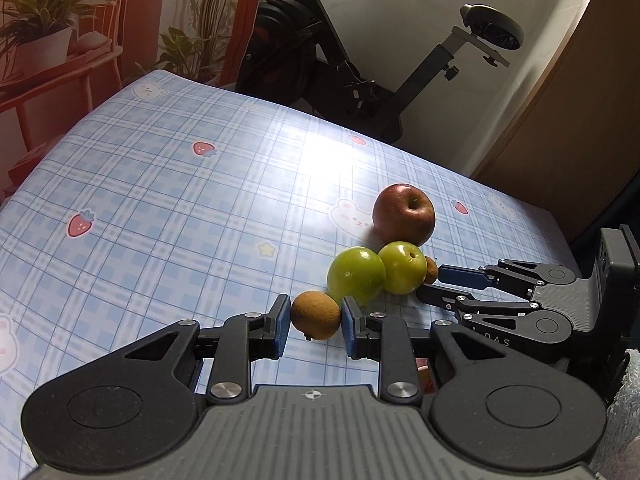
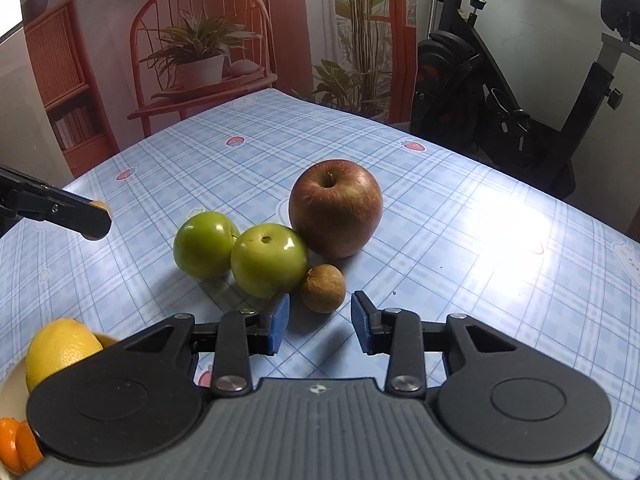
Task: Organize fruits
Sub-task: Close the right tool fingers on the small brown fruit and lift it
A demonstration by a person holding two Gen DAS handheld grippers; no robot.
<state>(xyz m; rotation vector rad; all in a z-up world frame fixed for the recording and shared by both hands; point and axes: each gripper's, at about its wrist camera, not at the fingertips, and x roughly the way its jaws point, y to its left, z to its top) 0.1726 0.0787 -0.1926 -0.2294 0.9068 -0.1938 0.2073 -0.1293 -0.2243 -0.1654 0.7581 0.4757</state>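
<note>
Left claw (image 1: pixel 315 322): nearest the left wrist camera; its blue pads sit on either side of a brown fruit (image 1: pixel 316 315) and press against it, so it is clenched on that fruit.
Brown fruit: round and rough-skinned, just in front of the two green fruits; whether it rests on the desk (image 1: pixel 168 200) or is lifted off it, I cannot tell.
Right claw (image 2: pixel 320 322): released, jaws spread wide with nothing between them, low over the desk.
Second brown fruit (image 2: pixel 323 288): on the desk just ahead of the right claw's gap, touching the nearer green fruit and close beside the apple.
Green fruits: two, side by side and touching; the nearer green fruit (image 2: pixel 269 260) leans against the apple, the farther green fruit (image 2: pixel 205 244) lies to its left in the right wrist view.
Apple (image 2: pixel 335 208): red, upright with its stem dimple up, behind the green pair and the largest of the group.
Lemon (image 2: pixel 60 350): at the lower left of the right wrist view, partly hidden by the claw body, lying in a pale bowl (image 2: pixel 12 380).
Orange pieces (image 2: pixel 18 446): at the bottom left corner, also in the bowl.
Desk: covered with a blue plaid cloth printed with strawberries and bears.
Exercise bike (image 1: pixel 360 60): beyond the far edge of the desk.
</note>
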